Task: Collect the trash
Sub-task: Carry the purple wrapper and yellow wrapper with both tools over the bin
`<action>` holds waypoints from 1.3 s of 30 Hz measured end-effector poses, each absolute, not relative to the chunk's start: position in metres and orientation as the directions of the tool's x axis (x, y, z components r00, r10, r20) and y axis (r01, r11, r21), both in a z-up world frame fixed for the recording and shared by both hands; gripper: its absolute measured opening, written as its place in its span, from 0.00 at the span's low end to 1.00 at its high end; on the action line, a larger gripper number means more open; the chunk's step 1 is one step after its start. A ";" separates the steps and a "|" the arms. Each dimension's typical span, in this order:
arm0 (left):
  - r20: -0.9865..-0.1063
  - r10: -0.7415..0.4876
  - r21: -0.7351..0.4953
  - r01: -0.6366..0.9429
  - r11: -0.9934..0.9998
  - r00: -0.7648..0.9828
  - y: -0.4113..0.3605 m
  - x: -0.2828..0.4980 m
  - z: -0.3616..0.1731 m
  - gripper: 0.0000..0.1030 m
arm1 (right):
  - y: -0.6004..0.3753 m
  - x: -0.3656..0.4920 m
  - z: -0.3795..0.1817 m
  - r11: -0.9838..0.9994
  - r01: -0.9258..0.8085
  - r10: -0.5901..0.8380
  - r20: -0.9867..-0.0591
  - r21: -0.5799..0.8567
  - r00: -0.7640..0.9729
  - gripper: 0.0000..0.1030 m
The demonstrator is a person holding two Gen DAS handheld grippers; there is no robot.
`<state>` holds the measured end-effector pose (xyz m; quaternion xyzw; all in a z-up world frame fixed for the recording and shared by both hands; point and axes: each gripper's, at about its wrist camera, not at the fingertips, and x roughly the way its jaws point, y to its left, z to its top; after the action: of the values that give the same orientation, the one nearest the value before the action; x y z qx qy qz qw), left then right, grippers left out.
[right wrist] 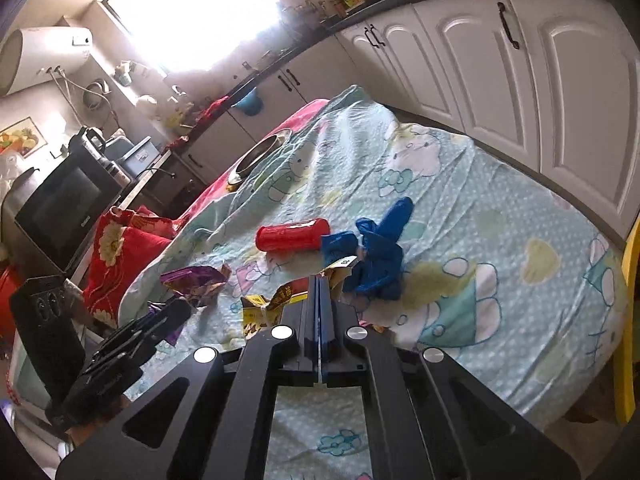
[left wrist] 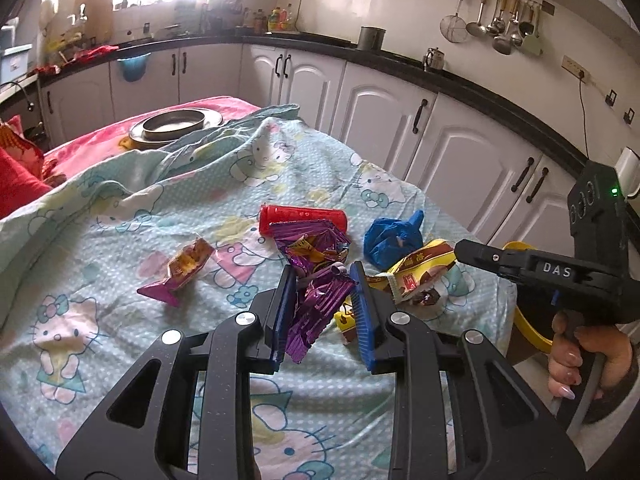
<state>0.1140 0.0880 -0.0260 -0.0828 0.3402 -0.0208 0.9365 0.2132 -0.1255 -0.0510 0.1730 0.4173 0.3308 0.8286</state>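
Note:
Trash lies on a table under a light-blue cartoon cloth [left wrist: 120, 248]. My left gripper [left wrist: 323, 274] has its blue pads on either side of a crumpled purple wrapper [left wrist: 316, 304] and is shut on it. A red tube [left wrist: 302, 218], a blue crumpled bag [left wrist: 390, 238], a yellow-brown wrapper [left wrist: 420, 272] and a small purple-orange wrapper [left wrist: 182, 272] lie around it. My right gripper [right wrist: 319, 280] has its pads pressed together over the yellow wrapper [right wrist: 276, 300]; a grip on it does not show. The red tube [right wrist: 292, 234] and blue bag [right wrist: 374, 256] lie beyond it.
A metal dish [left wrist: 176, 124] sits at the table's far end on a pink cloth [left wrist: 88, 148]. White cabinets [left wrist: 380, 120] run along the far and right side. A red cushion [right wrist: 116, 256] lies at the left. A yellow chair [right wrist: 630, 320] stands at the table's right edge.

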 end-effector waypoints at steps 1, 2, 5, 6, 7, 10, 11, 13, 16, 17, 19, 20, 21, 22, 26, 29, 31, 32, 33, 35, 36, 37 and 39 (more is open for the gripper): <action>-0.632 -0.098 -0.169 -0.013 0.985 0.769 0.086 0.113 -0.024 0.21 | -0.128 0.214 -0.052 0.720 -0.395 0.693 -0.576 0.570 0.433 0.01; -0.630 -0.100 -0.168 -0.010 0.986 0.770 0.085 0.113 -0.023 0.21 | -0.131 0.215 -0.053 0.724 -0.386 0.689 -0.578 0.571 0.437 0.01; -0.621 -0.107 -0.164 0.005 0.986 0.776 0.080 0.112 -0.019 0.21 | -0.140 0.214 -0.050 0.740 -0.371 0.671 -0.579 0.561 0.463 0.01; -0.619 -0.110 -0.164 0.008 0.986 0.778 0.078 0.112 -0.017 0.21 | -0.143 0.214 -0.049 0.740 -0.369 0.671 -0.575 0.563 0.468 0.01; -0.616 -0.113 -0.164 0.013 0.986 0.779 0.075 0.113 -0.015 0.21 | -0.146 0.213 -0.046 0.736 -0.371 0.674 -0.568 0.565 0.472 0.01; -0.611 -0.118 -0.158 0.026 0.987 0.782 0.070 0.114 -0.012 0.21 | -0.153 0.210 -0.037 0.731 -0.384 0.679 -0.551 0.564 0.485 0.01; -0.610 -0.120 -0.157 0.029 0.987 0.784 0.068 0.114 -0.011 0.21 | -0.155 0.210 -0.033 0.730 -0.390 0.680 -0.546 0.561 0.490 0.01; -0.607 -0.125 -0.156 0.036 0.987 0.785 0.064 0.115 -0.010 0.21 | -0.162 0.212 -0.028 0.730 -0.392 0.679 -0.536 0.560 0.501 0.01; -0.602 -0.130 -0.149 0.049 0.988 0.787 0.059 0.115 -0.008 0.21 | -0.170 0.222 -0.038 0.750 -0.338 0.656 -0.577 0.568 0.487 0.01; -0.601 -0.134 -0.149 0.054 0.987 0.788 0.057 0.115 -0.007 0.21 | -0.174 0.227 -0.045 0.743 -0.318 0.663 -0.580 0.589 0.473 0.01; -0.596 -0.139 -0.143 0.066 0.988 0.791 0.053 0.116 -0.004 0.21 | -0.177 0.230 -0.053 0.759 -0.299 0.645 -0.605 0.578 0.468 0.02; -0.593 -0.143 -0.142 0.071 0.987 0.793 0.052 0.116 -0.002 0.21 | -0.177 0.231 -0.057 0.776 -0.315 0.628 -0.623 0.547 0.466 0.06; -0.589 -0.148 -0.144 0.077 0.987 0.795 0.051 0.116 -0.001 0.21 | -0.174 0.230 -0.059 0.782 -0.333 0.623 -0.634 0.527 0.459 0.11; -0.584 -0.156 -0.147 0.085 0.985 0.796 0.049 0.117 0.002 0.21 | -0.172 0.229 -0.062 0.786 -0.352 0.618 -0.644 0.508 0.450 0.29; -0.574 -0.172 -0.147 0.106 0.983 0.800 0.042 0.120 0.007 0.21 | -0.159 0.221 -0.067 0.814 -0.452 0.564 -0.683 0.365 0.464 0.44; -0.573 -0.184 -0.145 0.122 0.982 0.799 0.035 0.122 0.008 0.21 | -0.152 0.219 -0.071 0.810 -0.500 0.549 -0.700 0.308 0.458 0.43; -0.573 -0.189 -0.139 0.132 0.981 0.797 0.029 0.124 0.009 0.21 | -0.148 0.218 -0.074 0.810 -0.526 0.529 -0.713 0.261 0.460 0.44; -0.573 -0.192 -0.139 0.136 0.981 0.796 0.027 0.124 0.009 0.21 | -0.145 0.217 -0.076 0.807 -0.547 0.513 -0.723 0.224 0.462 0.43; -0.574 -0.194 -0.138 0.139 0.981 0.796 0.025 0.124 0.009 0.21 | -0.144 0.217 -0.078 0.804 -0.557 0.508 -0.727 0.207 0.462 0.43; -0.578 -0.198 -0.135 0.147 0.980 0.792 0.020 0.126 0.008 0.21 | -0.140 0.217 -0.081 0.796 -0.577 0.505 -0.729 0.185 0.462 0.42; -0.579 -0.200 -0.134 0.150 0.980 0.790 0.018 0.127 0.007 0.21 | -0.139 0.218 -0.081 0.790 -0.585 0.508 -0.729 0.183 0.458 0.42; -0.581 -0.201 -0.134 0.152 0.979 0.789 0.016 0.127 0.007 0.21 | -0.135 0.219 -0.083 0.779 -0.602 0.513 -0.729 0.175 0.453 0.41; -0.582 -0.210 -0.134 0.161 0.978 0.786 0.011 0.128 0.007 0.21 | -0.128 0.221 -0.086 0.768 -0.624 0.504 -0.738 0.145 0.448 0.38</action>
<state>0.1281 0.0108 0.0075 -0.0386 0.3123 -0.0982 0.9441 0.2206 -0.1280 -0.0856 -0.0741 0.4063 0.3328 0.8478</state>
